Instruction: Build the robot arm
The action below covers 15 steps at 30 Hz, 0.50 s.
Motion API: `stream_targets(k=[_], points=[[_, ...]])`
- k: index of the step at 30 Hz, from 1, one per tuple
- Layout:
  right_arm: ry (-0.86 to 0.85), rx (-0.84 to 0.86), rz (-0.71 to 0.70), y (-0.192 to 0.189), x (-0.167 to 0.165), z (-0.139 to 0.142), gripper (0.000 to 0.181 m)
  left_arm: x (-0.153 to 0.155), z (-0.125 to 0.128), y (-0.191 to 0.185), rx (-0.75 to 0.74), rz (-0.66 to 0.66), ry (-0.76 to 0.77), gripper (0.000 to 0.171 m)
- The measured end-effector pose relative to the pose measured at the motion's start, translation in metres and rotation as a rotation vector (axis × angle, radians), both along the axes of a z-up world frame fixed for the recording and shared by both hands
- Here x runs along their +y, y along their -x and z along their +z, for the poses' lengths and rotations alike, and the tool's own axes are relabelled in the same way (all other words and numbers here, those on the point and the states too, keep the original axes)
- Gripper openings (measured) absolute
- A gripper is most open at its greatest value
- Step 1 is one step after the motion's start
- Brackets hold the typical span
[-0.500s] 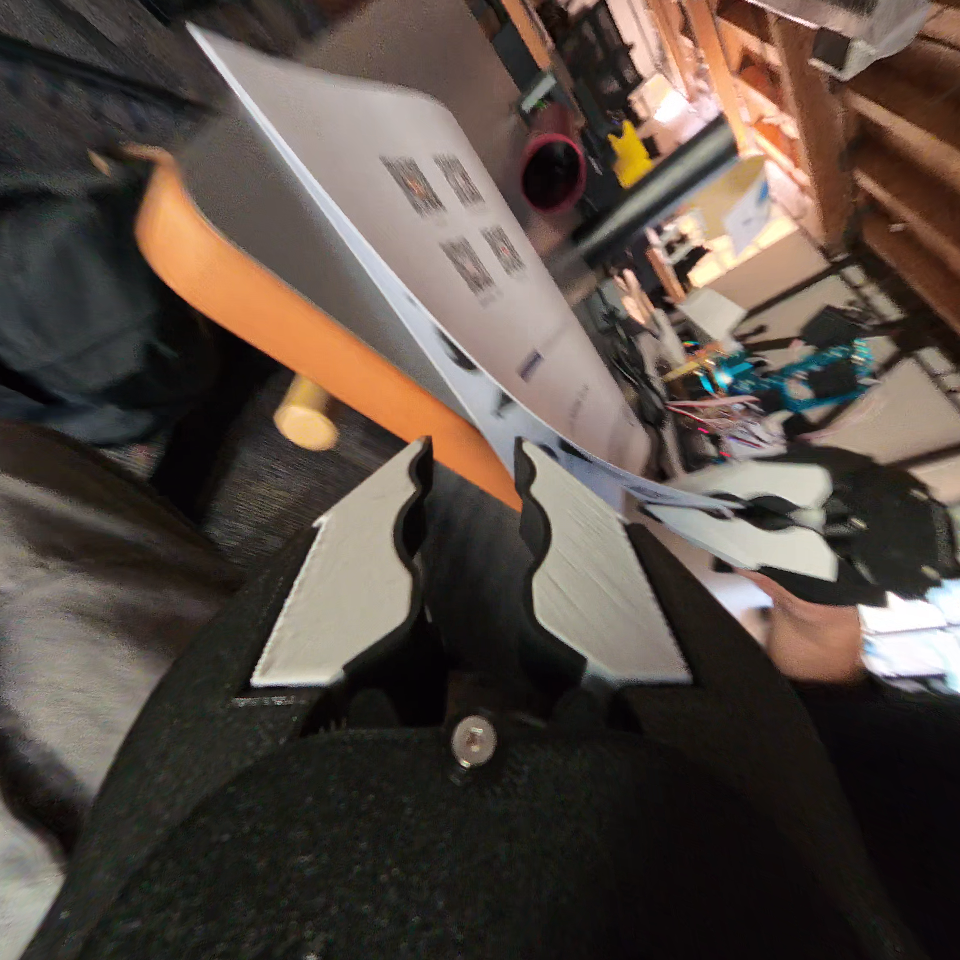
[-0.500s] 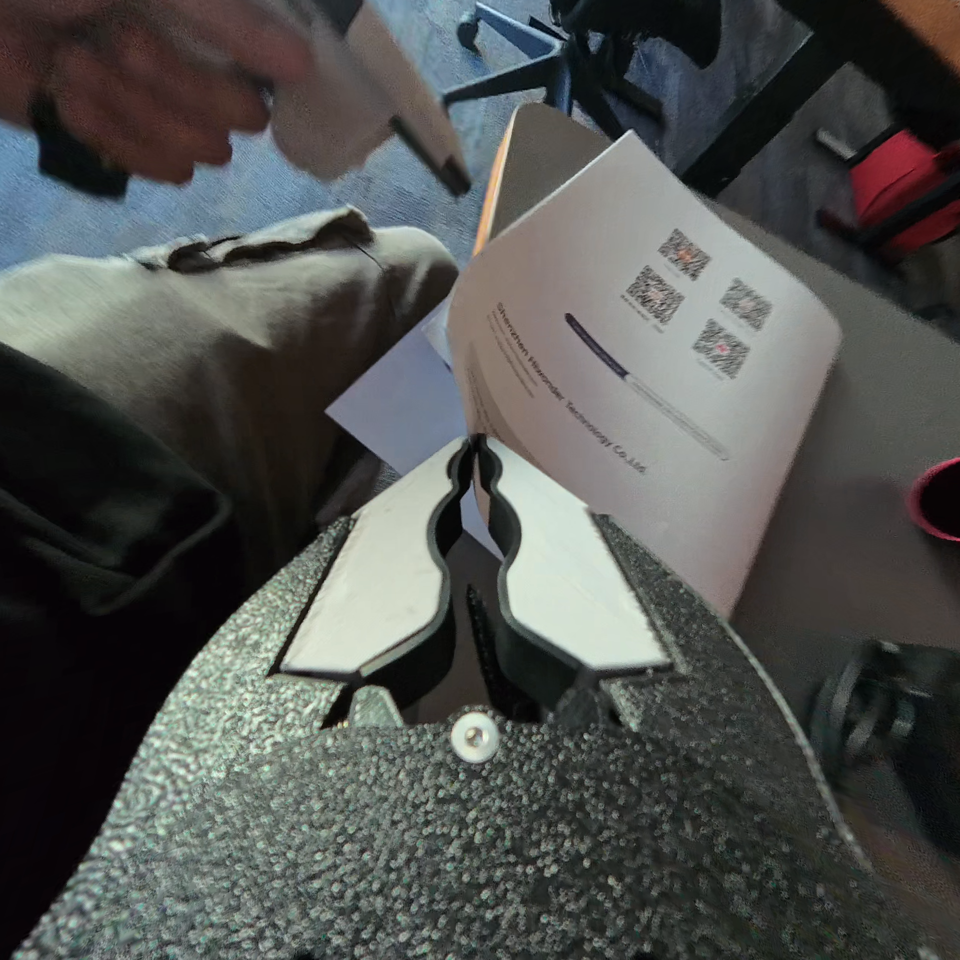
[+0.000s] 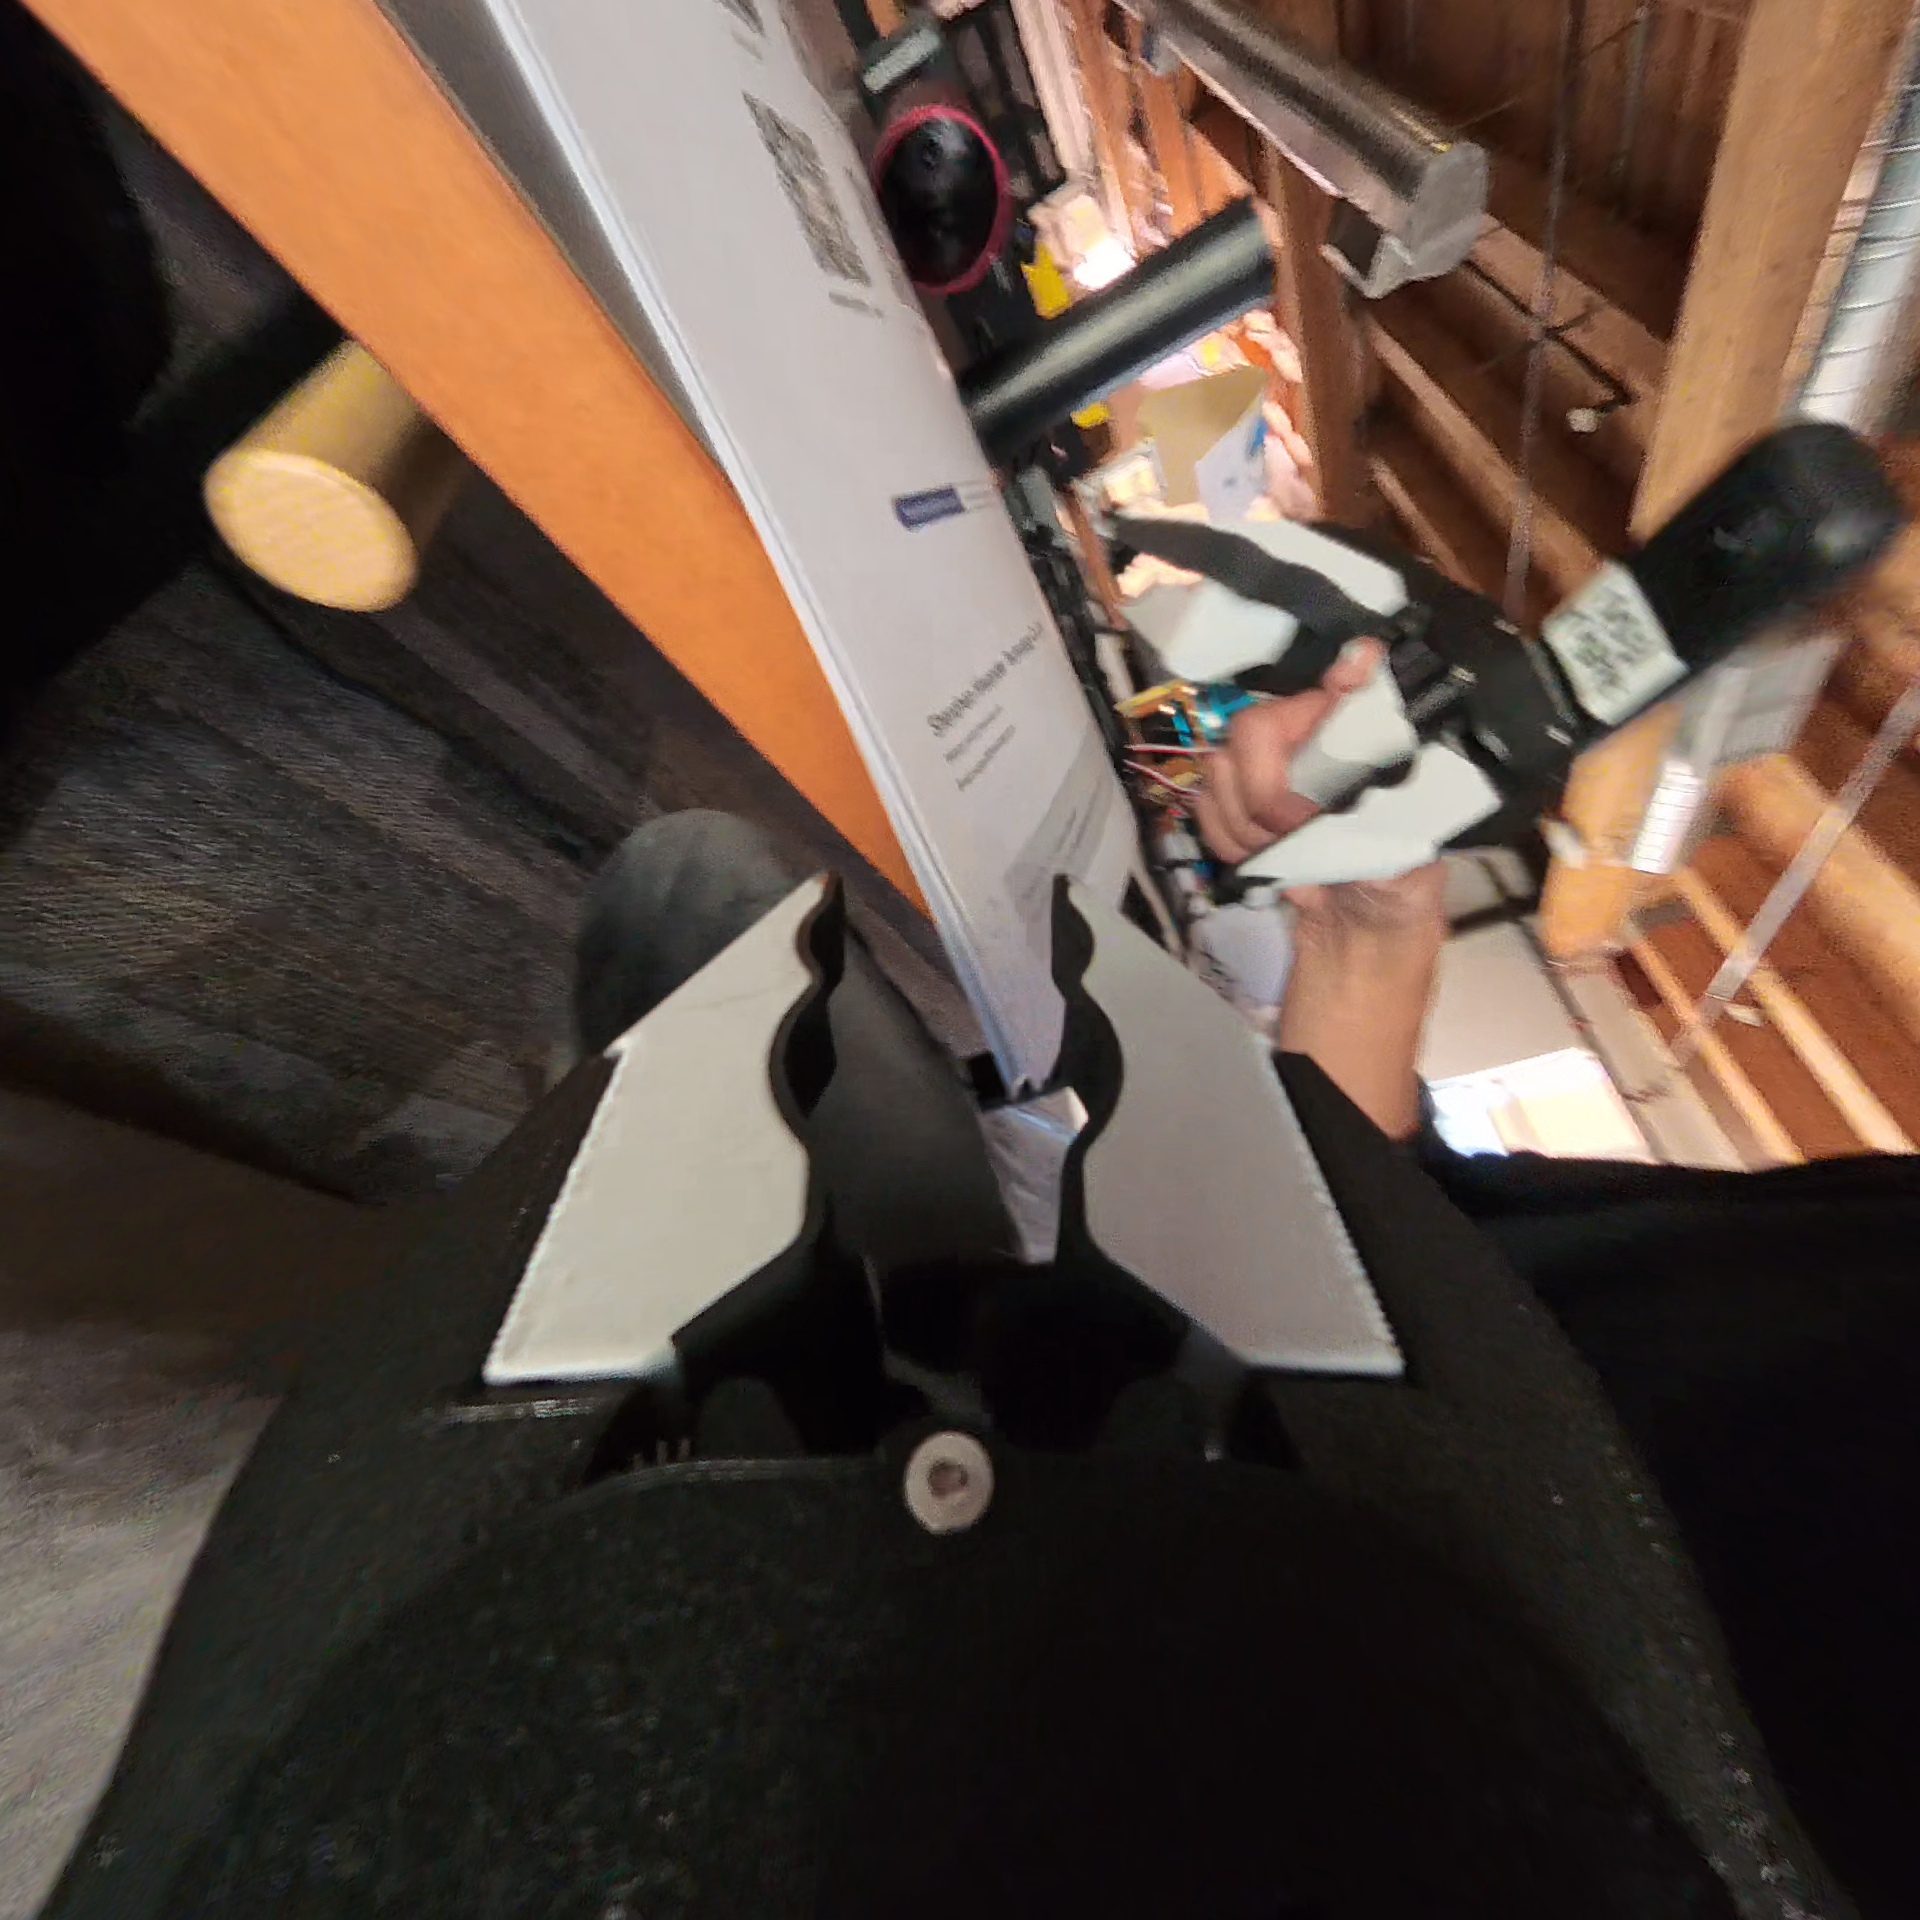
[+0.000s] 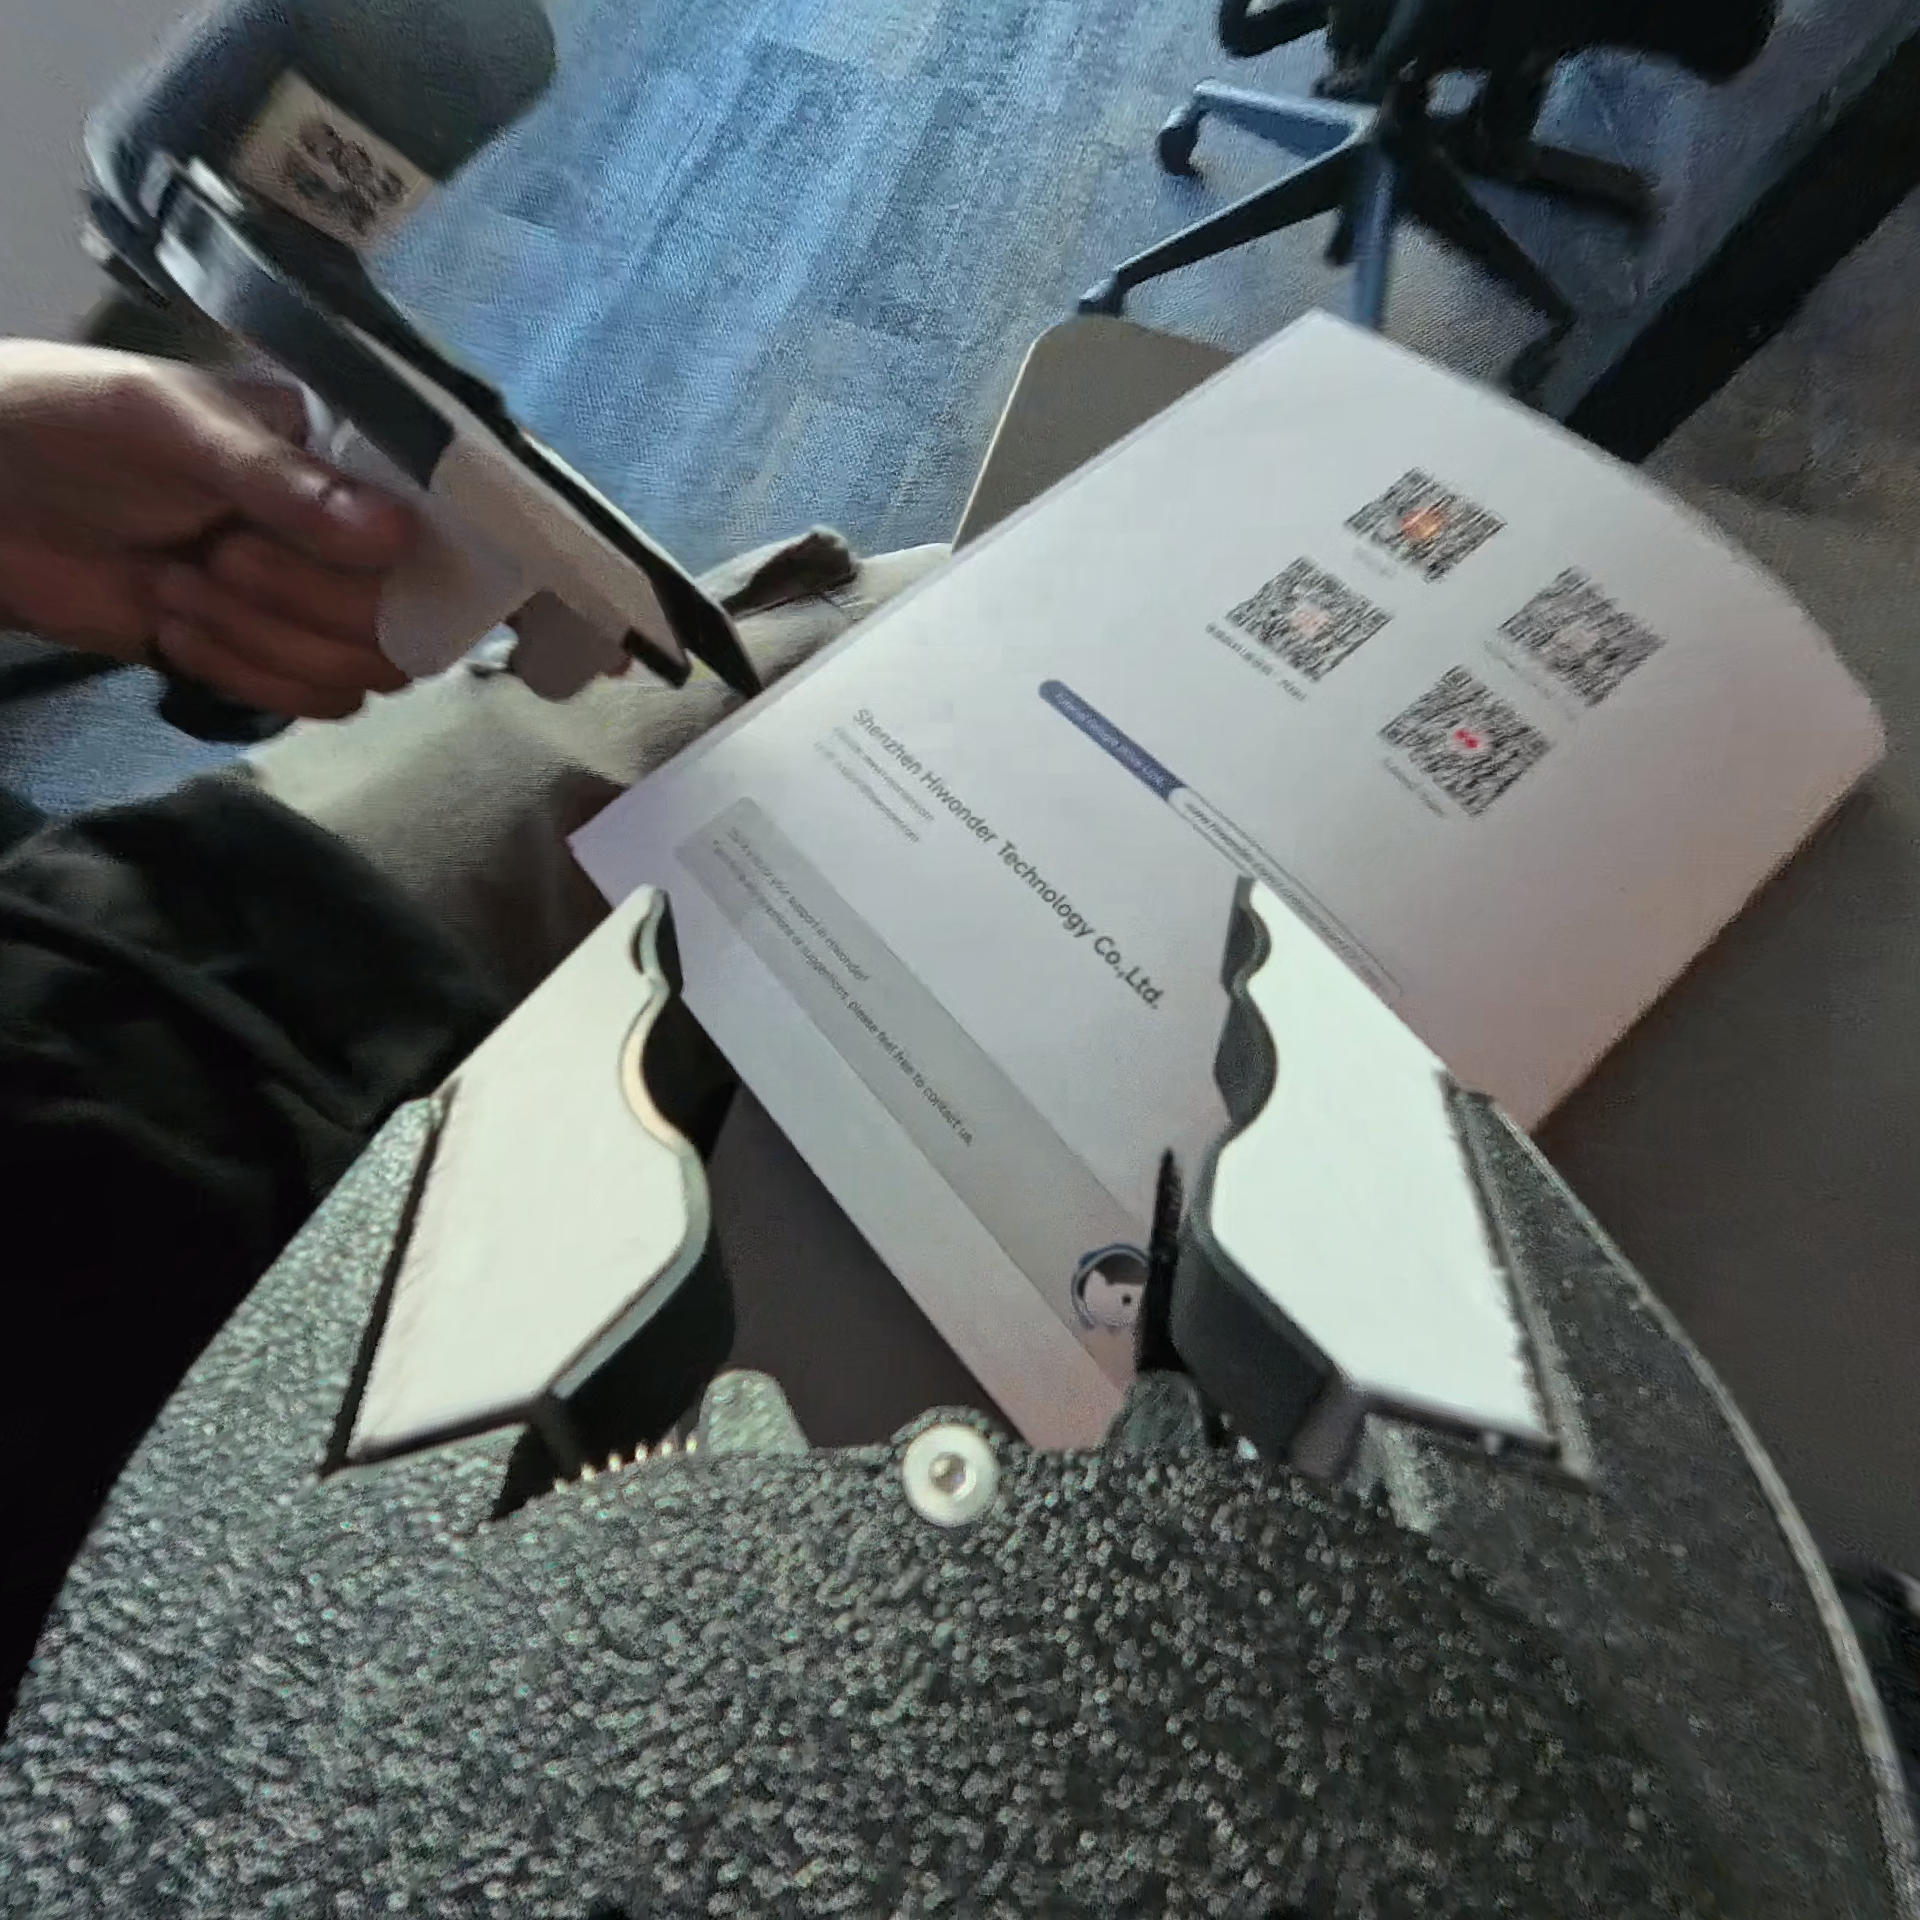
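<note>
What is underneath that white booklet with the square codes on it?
The white booklet lies on a dark grey tabletop, with one corner overhanging the table's orange edge. The right gripper hangs open above its near corner. Whatever lies beneath the booklet's middle is covered.

My left hand-held gripper [image 3: 940,925] has the tabletop [image 3: 499,343] edge and booklet [image 3: 914,582] dead ahead between its fingers, open floor [image 3: 260,831] off its left; the right hand-held gripper [image 4: 945,935] straddles the booklet [image 4: 1195,790].

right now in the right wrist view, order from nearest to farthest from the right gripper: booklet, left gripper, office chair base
1. booklet: between the right gripper fingers, on the table.
2. left gripper: upper left, at the booklet's far edge.
3. office chair base: top right, on the carpet.
</note>
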State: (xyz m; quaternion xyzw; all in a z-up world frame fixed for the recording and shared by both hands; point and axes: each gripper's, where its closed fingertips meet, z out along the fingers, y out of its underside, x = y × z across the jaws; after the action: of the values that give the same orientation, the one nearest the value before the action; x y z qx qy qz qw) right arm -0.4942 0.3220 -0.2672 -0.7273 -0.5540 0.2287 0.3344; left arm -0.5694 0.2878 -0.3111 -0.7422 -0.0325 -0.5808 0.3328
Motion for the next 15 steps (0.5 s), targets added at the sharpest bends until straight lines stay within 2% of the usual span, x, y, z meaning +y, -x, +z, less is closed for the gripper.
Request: stream_targets(k=[1,3,5,8,11,13,15], points=[[0.065,-0.001,0.019,0.002,0.001,-0.005,0.109,-0.002,0.002,-0.008,-0.043,-0.036,0.001,0.040],[0.078,-0.108,0.024,-0.002,0.008,-0.028,0.117,-0.003,0.001,-0.021,-0.082,-0.076,0.006,0.038],[0.053,-0.196,0.053,-0.003,0.005,-0.044,0.125,-0.004,0.003,-0.030,-0.124,-0.100,0.000,0.021],[0.021,-0.221,0.040,-0.002,0.007,-0.051,0.123,-0.005,0.002,-0.033,-0.154,-0.101,-0.001,0.003],[0.006,-0.206,0.010,-0.007,0.014,-0.046,0.105,-0.007,0.005,-0.031,-0.190,-0.104,-0.011,0.003],[0.006,-0.203,0.032,-0.011,0.013,-0.043,0.075,-0.009,0.009,-0.032,-0.211,-0.119,-0.029,0.004],[0.025,-0.197,0.045,-0.013,0.011,-0.042,0.074,-0.010,0.017,-0.034,-0.230,-0.125,-0.054,0.004]])
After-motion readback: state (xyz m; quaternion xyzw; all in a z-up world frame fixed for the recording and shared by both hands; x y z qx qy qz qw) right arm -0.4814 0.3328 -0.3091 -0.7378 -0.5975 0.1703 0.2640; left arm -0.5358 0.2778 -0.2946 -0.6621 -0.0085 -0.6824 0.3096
